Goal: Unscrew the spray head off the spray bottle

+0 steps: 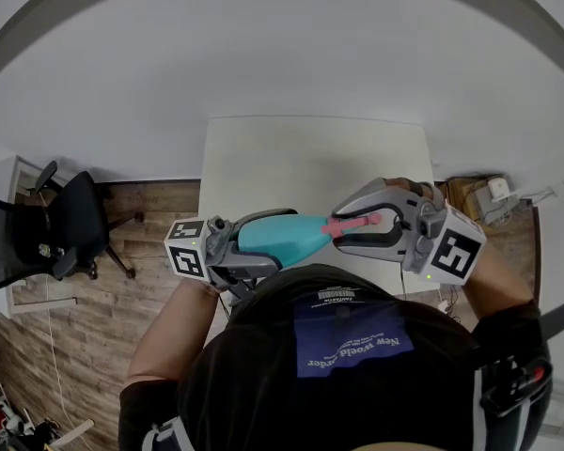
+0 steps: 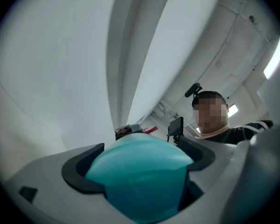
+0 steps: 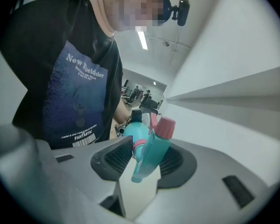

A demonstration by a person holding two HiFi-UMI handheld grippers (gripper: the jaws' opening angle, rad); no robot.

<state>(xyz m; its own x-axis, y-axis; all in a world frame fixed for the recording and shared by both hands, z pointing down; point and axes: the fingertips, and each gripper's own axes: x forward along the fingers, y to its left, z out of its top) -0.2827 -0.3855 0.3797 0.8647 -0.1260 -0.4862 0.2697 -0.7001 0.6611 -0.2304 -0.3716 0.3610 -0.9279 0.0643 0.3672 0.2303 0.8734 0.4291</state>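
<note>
Teal spray bottle [image 1: 277, 236] lies level mid-frame, long axis left-right. Left gripper [image 1: 280, 241] jaws, spread wide, clamp its body; right gripper [image 1: 348, 224] jaws pinch the spray head [image 1: 359, 222] at its right end.

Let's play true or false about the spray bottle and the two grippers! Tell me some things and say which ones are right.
1. The left gripper holds the teal spray bottle by its body. True.
2. The spray bottle stands upright on the white table. False: it is held sideways in the air above the table, between the two grippers.
3. The right gripper is closed on the spray head. True.
4. The nozzle of the spray head is yellow. False: it is pink.
5. A black office chair stands left of the table. True.
</note>
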